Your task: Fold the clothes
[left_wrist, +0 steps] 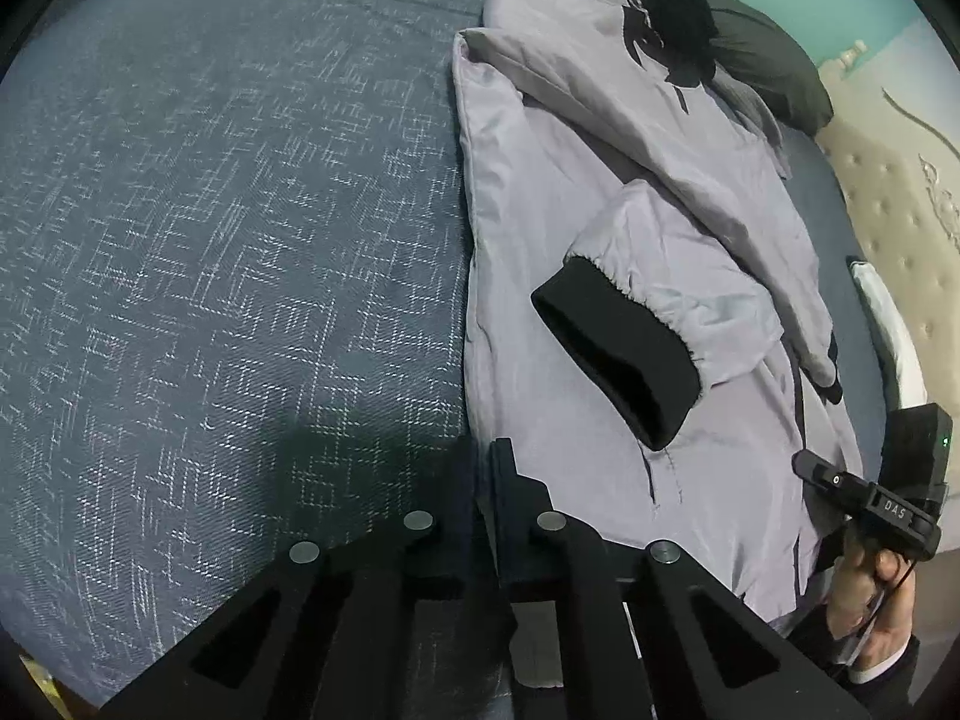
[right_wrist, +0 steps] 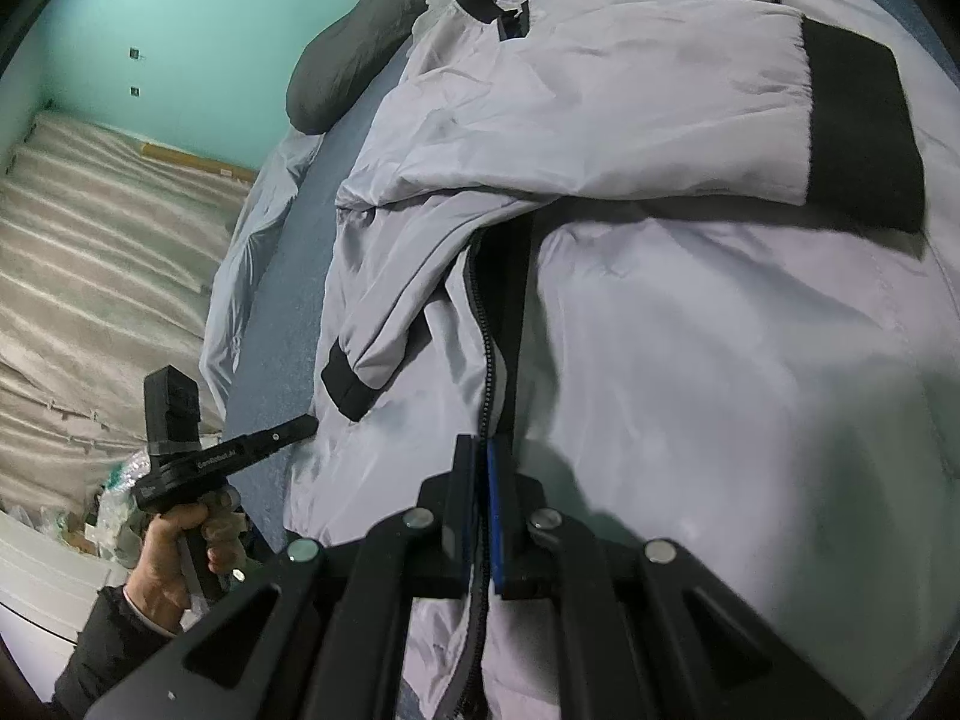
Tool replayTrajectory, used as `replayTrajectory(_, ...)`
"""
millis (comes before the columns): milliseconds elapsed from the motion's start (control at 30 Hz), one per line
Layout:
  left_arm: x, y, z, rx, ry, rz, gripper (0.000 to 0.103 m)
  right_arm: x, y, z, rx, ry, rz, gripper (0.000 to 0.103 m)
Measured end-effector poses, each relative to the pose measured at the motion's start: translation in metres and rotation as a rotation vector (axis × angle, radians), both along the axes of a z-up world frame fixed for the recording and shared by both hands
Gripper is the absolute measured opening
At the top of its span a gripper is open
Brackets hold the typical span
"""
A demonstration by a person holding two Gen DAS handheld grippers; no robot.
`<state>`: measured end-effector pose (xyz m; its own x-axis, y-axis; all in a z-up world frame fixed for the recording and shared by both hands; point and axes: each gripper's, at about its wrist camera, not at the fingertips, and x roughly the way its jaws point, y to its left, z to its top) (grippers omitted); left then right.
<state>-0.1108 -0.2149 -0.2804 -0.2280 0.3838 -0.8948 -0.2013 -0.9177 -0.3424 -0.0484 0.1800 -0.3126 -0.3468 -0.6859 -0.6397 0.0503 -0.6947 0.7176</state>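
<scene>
We see both tools clamped on the jacket (right_wrist: pixel 660 360) hem: left tool (left_wrist: pixel 486 474) at 6, right tool (right_wrist: pixel 480 468) by the zipper (right_wrist: pixel 489 330); collar cut off

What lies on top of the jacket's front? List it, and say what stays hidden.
Both sleeves lie folded across the grey jacket: one ends in a wide black cuff, the other in a smaller cuff. The sleeves cover the upper zipper; only the lower zipper shows.
</scene>
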Motion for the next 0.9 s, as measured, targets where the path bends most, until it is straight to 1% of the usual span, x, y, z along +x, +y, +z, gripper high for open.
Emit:
replayTrajectory(67, 0.0, -0.002, 0.001, 0.009, -0.011, 0.008, 0.005, 0.0, 0.001, -0.002, 0.001, -0.01, -0.008, 0.006)
replayTrajectory(100, -0.001, -0.003, 0.001, 0.015, -0.017, 0.014, 0.007, 0.0, 0.002, -0.003, -0.002, -0.017, -0.014, 0.007)
replayTrajectory(167, -0.003, -0.007, 0.007, 0.026, -0.009, 0.032, 0.007, -0.001, 0.005, -0.003, -0.008, -0.023, -0.025, 0.007)
replayTrajectory(200, -0.004, -0.009, 0.012, 0.024, 0.005, 0.041, 0.007, -0.001, 0.007, -0.001, -0.007, -0.016, -0.034, 0.007)
replayTrajectory(267, -0.006, -0.011, 0.023, -0.01, 0.052, 0.048, 0.007, -0.001, 0.013, 0.006, -0.003, 0.002, -0.054, 0.007)
replayTrajectory(333, -0.009, -0.011, 0.035, -0.038, 0.1, 0.048, 0.008, -0.003, 0.025, 0.013, -0.025, 0.026, -0.08, 0.007)
replayTrajectory(367, -0.011, -0.011, 0.041, -0.046, 0.121, 0.049, 0.008, -0.004, 0.031, 0.017, -0.039, 0.039, -0.094, 0.009)
replayTrajectory(400, -0.014, -0.01, 0.046, -0.047, 0.141, 0.051, 0.008, -0.004, 0.038, 0.019, -0.048, 0.049, -0.112, 0.018)
replayTrajectory(467, -0.02, -0.005, 0.055, -0.043, 0.174, 0.053, 0.008, -0.005, 0.054, 0.023, -0.069, 0.067, -0.154, 0.031)
replayTrajectory(500, -0.024, -0.002, 0.059, -0.04, 0.19, 0.053, 0.01, -0.007, 0.061, 0.024, -0.078, 0.068, -0.171, 0.031)
replayTrajectory(567, -0.03, 0.006, 0.064, -0.026, 0.208, 0.049, 0.022, -0.009, 0.072, 0.023, -0.09, 0.068, -0.2, 0.031)
replayTrajectory(600, -0.034, 0.012, 0.066, -0.017, 0.213, 0.046, 0.032, -0.01, 0.076, 0.022, -0.095, 0.069, -0.212, 0.031)
replayTrajectory(700, -0.039, 0.03, 0.067, -0.018, 0.231, 0.021, 0.032, -0.013, 0.081, 0.023, -0.109, 0.083, -0.223, 0.031)
replayTrajectory(800, -0.04, 0.051, 0.063, -0.021, 0.241, -0.017, 0.032, -0.017, 0.07, 0.024, -0.109, 0.102, -0.184, 0.031)
replayTrajectory(900, -0.039, 0.066, 0.052, -0.042, 0.233, -0.044, 0.033, -0.024, 0.054, 0.024, -0.094, 0.111, -0.125, 0.031)
